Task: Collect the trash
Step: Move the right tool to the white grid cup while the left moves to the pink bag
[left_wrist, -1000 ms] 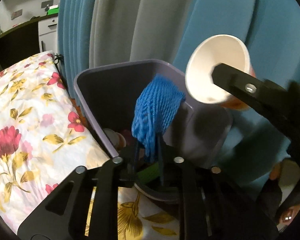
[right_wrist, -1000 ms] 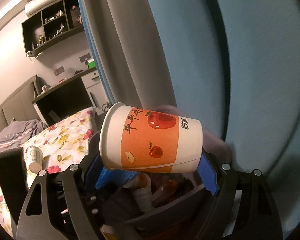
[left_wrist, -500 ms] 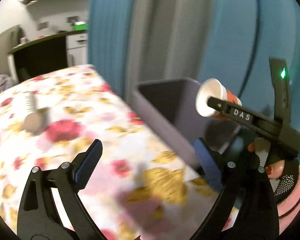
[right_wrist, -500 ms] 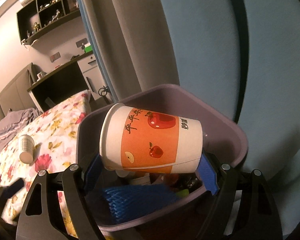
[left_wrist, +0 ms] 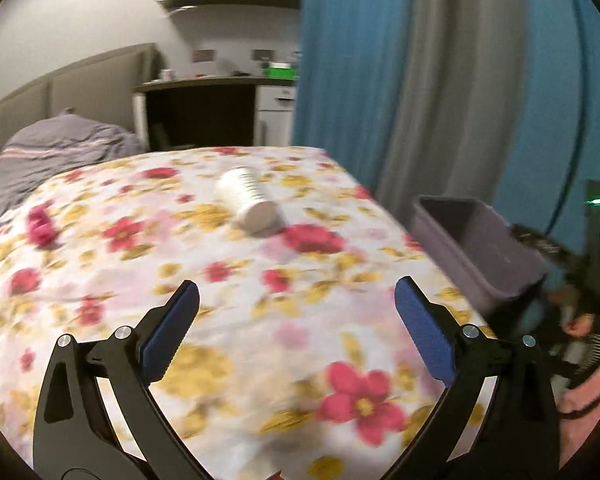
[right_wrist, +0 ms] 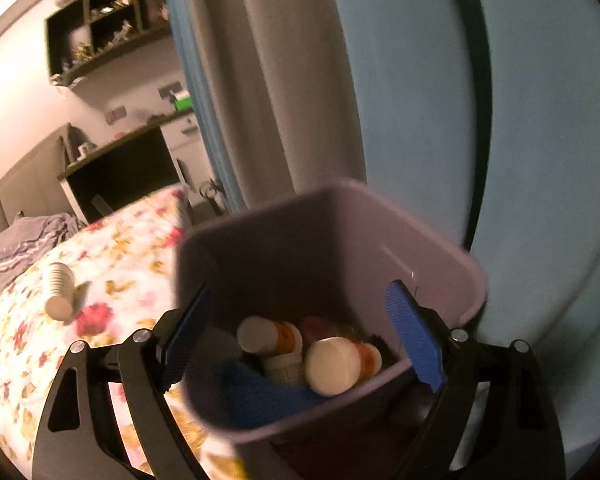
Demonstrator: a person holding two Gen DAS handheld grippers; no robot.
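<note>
The orange cup, gripped a moment ago, is now lying in the purple bin (right_wrist: 440, 264) beneath the emptied, spread right gripper (right_wrist: 300, 344), while the left gripper (left_wrist: 296, 320), also spread and empty, is being turned toward the white cup (left_wrist: 248, 204) remaining on the floral bedspread (left_wrist: 100, 280).

Left wrist view: looks low across bed (left_wrist: 204, 264) toward headboard and desk, floral cover filling frame; white cup (left_wrist: 249, 205) at 12 o'clock, mid-distance; purple bin (left_wrist: 476, 256) at 3 o'clock, off bed edge. Right wrist view: close above same bin (right_wrist: 440, 264), tilted down into its opening, curtain (right_wrist: 420, 80) behind; bed (right_wrist: 112, 264) at 9 o'clock. Shared: bin, cup (right_wrist: 58, 290), bed, curtain (left_wrist: 380, 60), desk and shelf.
</note>
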